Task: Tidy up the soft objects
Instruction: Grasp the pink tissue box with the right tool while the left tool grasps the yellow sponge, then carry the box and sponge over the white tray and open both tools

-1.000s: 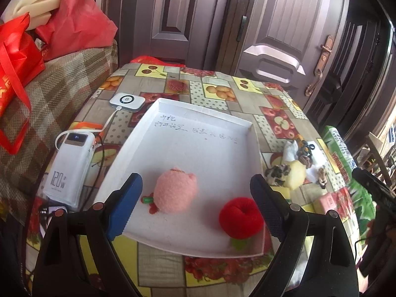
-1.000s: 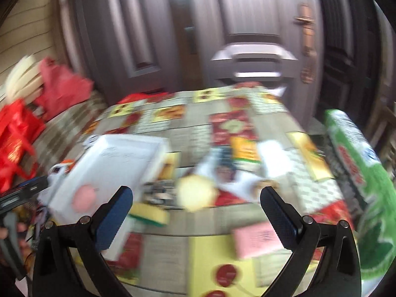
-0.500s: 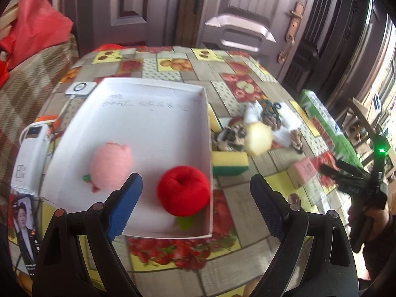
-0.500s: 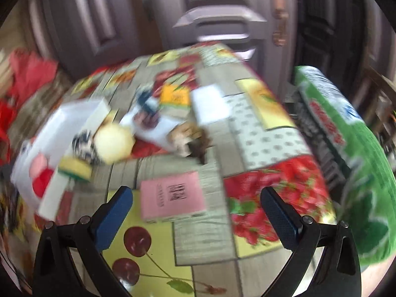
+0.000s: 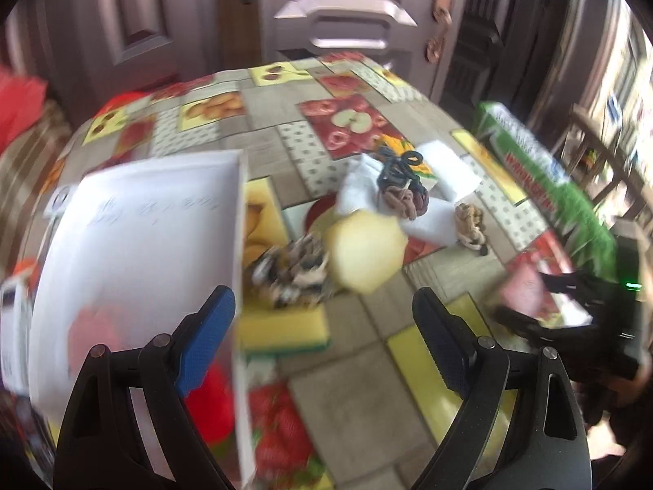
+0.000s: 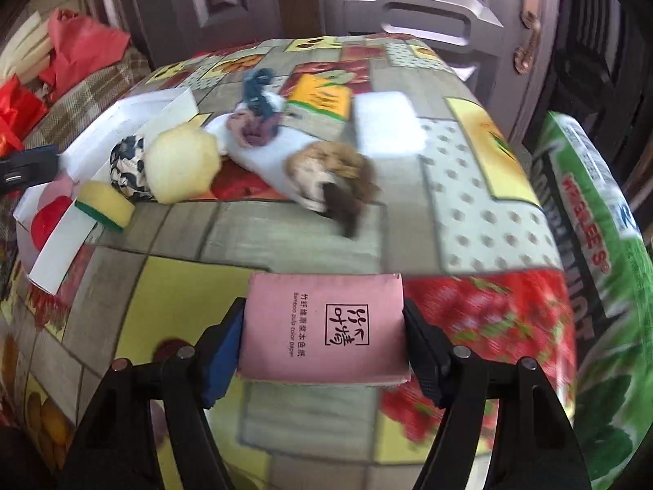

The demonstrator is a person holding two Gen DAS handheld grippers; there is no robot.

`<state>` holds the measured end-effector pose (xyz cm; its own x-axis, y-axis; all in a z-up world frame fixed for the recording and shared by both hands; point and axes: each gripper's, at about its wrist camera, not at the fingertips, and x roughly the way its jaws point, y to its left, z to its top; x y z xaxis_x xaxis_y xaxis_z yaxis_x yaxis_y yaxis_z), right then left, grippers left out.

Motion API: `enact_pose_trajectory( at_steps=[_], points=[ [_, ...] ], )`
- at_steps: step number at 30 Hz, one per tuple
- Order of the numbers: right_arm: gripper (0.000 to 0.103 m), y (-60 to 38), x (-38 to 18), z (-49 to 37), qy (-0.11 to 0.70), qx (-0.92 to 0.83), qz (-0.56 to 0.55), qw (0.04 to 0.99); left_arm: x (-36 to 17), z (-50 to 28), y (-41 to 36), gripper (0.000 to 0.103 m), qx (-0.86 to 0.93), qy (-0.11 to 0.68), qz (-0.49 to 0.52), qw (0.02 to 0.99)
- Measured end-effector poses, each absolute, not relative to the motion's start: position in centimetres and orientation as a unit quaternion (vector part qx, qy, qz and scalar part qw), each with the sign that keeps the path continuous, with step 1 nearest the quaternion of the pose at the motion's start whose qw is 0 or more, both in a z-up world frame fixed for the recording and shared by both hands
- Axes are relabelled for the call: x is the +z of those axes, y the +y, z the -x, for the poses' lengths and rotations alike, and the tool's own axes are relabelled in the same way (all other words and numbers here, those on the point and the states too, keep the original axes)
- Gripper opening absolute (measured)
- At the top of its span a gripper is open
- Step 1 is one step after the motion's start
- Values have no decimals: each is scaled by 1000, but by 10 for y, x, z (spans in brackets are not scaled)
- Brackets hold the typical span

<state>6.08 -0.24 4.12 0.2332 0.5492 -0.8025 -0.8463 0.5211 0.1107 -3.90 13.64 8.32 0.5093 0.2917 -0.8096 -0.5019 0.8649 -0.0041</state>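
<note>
My right gripper [image 6: 322, 351] has its jaws around a pink tissue pack [image 6: 324, 335] near the table's front edge, both pads against its sides. My left gripper [image 5: 326, 339] is open and empty above the table, right of the white tray [image 5: 155, 224]. A red plush apple [image 5: 208, 404] and a pink plush [image 5: 87, 326] lie in the tray. A yellow-green sponge [image 5: 281, 326], a pale yellow plush [image 5: 365, 249] and a patterned black-and-white soft thing [image 5: 289, 269] lie beside the tray. The sponge [image 6: 106, 204] and yellow plush [image 6: 181, 167] also show in the right wrist view.
White cloths with hair ties [image 6: 257, 122] and a brown furry thing [image 6: 334, 171] lie mid-table. A green package [image 6: 591, 245] stands off the table's right edge. A power bank [image 5: 12, 318] lies left of the tray. A sofa with red bags [image 6: 73, 45] stands at far left.
My left gripper has swung right, from over the tray to over the sponge and yellow plush. My right gripper has come down and closed around the pink tissue pack.
</note>
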Motion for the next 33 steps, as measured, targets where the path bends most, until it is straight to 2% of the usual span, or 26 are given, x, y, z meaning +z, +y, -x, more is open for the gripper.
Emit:
enact_pose_trajectory(
  at_steps=[8, 12, 14, 15, 20, 27, 33],
  points=[
    [73, -43, 56, -96, 448, 447, 90, 769, 33, -44, 118, 89, 246, 506, -26, 826],
    [73, -44, 60, -105, 453, 450, 66, 767, 20, -59, 126, 88, 250, 525, -49, 812],
    [73, -41, 63, -107, 454, 452, 56, 766, 20, -58, 129, 69, 233, 527, -37, 816],
    [73, -38, 64, -108, 454, 452, 53, 766, 21, -57, 130, 55, 226, 526, -29, 819],
    [73, -33, 75, -108, 446, 456, 42, 769, 35, -44, 129, 52, 205, 503, 22, 840],
    [73, -38, 106, -98, 414, 469, 25, 780, 83, -19, 118, 52, 186, 441, 83, 874],
    [72, -48, 145, -86, 366, 481, -3, 797, 130, 5, 103, 52, 182, 385, 97, 900]
  ],
)
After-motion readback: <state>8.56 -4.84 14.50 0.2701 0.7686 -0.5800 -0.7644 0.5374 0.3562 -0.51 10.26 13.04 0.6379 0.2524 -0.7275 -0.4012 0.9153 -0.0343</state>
